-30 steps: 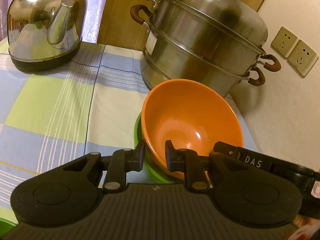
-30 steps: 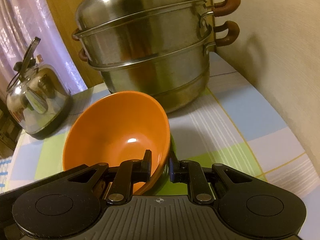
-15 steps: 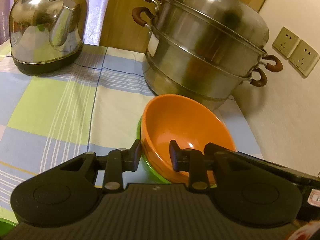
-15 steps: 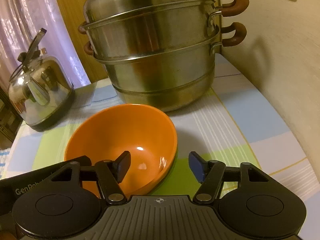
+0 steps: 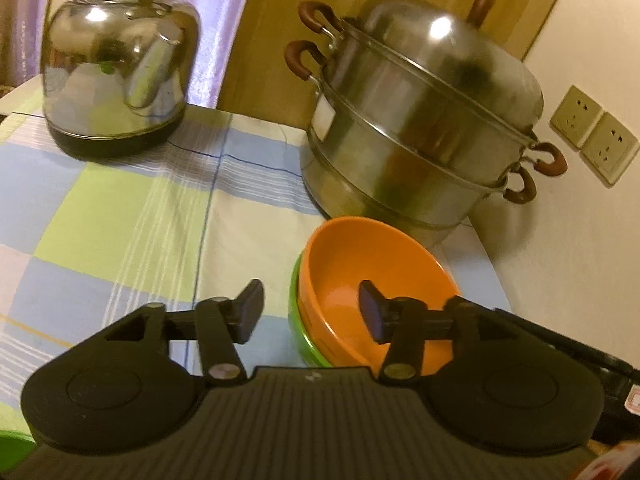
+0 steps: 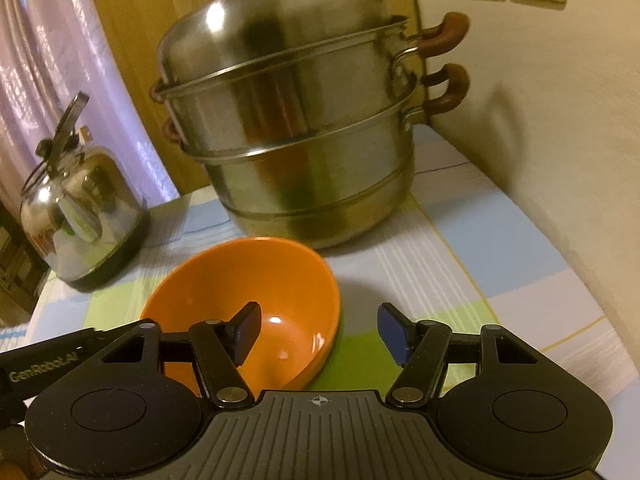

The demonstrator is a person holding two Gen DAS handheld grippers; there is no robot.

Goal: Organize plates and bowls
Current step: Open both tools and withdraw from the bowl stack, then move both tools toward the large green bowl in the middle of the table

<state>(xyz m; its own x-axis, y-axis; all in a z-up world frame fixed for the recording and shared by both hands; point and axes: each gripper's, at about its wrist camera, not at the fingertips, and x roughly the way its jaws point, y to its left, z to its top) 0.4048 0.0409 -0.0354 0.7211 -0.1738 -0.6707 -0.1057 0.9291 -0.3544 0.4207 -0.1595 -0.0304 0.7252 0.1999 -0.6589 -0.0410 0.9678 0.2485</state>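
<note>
1 orange bowl (image 5: 372, 276), 1 green bowl (image 5: 298, 312), nested

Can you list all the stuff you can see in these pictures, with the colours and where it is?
bowl: one, orange, sitting in the green dish in front of the steamer
green dish: one, green, under the bowl; only its edge shows
steamer: one, silver with brown handles, at the back by the wall
kettle: one, shiny silver with a black base, back left
tablecloth: one, blue, green and white checks, covering the table
sockets: two, cream, on the wall to the right
curtain: one, purple, behind the kettle
left gripper: one, black, open, around the near rim of the bowl
right gripper: one, black, open, over the near side of the bowl
</note>
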